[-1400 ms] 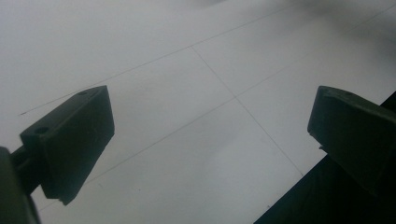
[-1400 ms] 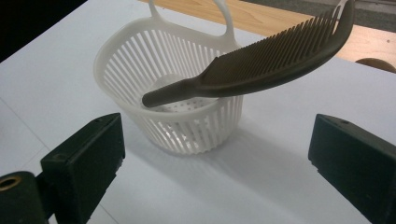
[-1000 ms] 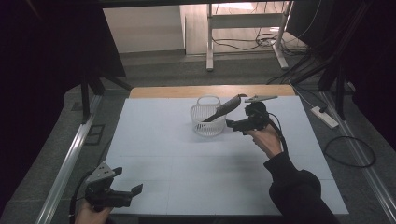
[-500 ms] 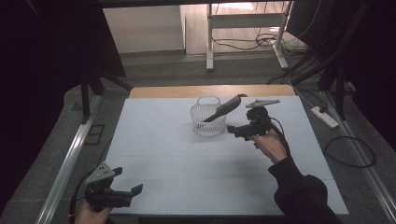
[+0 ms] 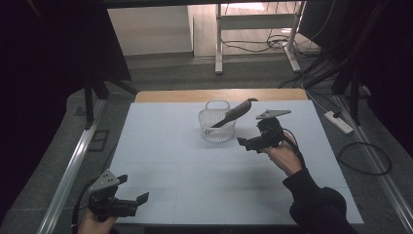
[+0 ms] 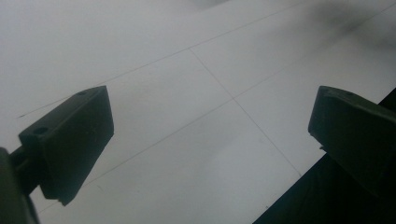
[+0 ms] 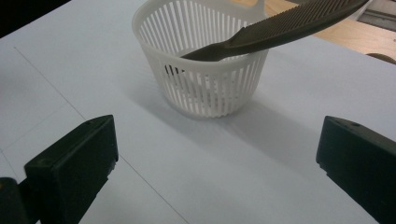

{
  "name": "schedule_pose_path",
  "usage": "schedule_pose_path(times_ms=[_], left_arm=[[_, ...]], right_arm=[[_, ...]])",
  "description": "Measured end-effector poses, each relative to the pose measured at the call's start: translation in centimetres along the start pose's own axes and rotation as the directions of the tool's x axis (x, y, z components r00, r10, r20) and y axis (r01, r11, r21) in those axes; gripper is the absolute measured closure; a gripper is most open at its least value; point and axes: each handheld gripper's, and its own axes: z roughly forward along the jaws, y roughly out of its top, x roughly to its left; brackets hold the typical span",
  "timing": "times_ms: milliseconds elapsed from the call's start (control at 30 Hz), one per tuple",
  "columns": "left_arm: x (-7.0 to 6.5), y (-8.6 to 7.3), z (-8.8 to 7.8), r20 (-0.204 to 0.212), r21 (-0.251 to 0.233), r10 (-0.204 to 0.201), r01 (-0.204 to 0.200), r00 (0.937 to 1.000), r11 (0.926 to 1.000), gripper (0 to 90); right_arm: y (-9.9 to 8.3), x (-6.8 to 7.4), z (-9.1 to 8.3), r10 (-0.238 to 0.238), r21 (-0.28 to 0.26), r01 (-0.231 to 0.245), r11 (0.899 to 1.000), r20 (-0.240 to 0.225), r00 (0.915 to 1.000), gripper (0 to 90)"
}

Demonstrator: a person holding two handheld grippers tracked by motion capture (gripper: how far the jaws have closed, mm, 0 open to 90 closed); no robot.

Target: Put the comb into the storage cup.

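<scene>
High view: right gripper point(image 5: 246, 143), jaws spread, near basket point(image 5: 217, 125) holding comb point(image 5: 234, 113); left gripper point(image 5: 134, 204) jaws spread.

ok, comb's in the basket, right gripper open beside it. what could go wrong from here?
The comb leans with its toothed end far past the rim of the white slatted basket, so the light basket may tip. The right gripper is close beside the basket; a careless sweep could knock it. The left gripper sits at the table edge and could catch on it.

Lab or workshop: white-covered table point(image 5: 160, 146), metal frame legs point(image 5: 219, 44), loose cables point(image 5: 253, 46), power strip point(image 5: 337, 122) on floor.
</scene>
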Motion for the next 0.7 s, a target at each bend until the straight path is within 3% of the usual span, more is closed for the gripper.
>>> schedule_pose_path(times_ms=[200, 700], left_arm=[[0.0, 0.0, 0.0, 0.000, -0.004, 0.000, 0.000, 1.0000, 1.0000, 1.1], [0.0, 0.0, -0.1, 0.000, -0.007, -0.004, 0.004, 1.0000, 1.0000, 0.9]], right_arm=[[-0.5, 0.5, -0.4, -0.029, 0.020, 0.029, 0.999, -0.006, 0.9996, 0.0], [-1.8, 0.7, -2.2, -0.005, 0.013, 0.005, 1.000, -0.042, 0.9991, 0.0]])
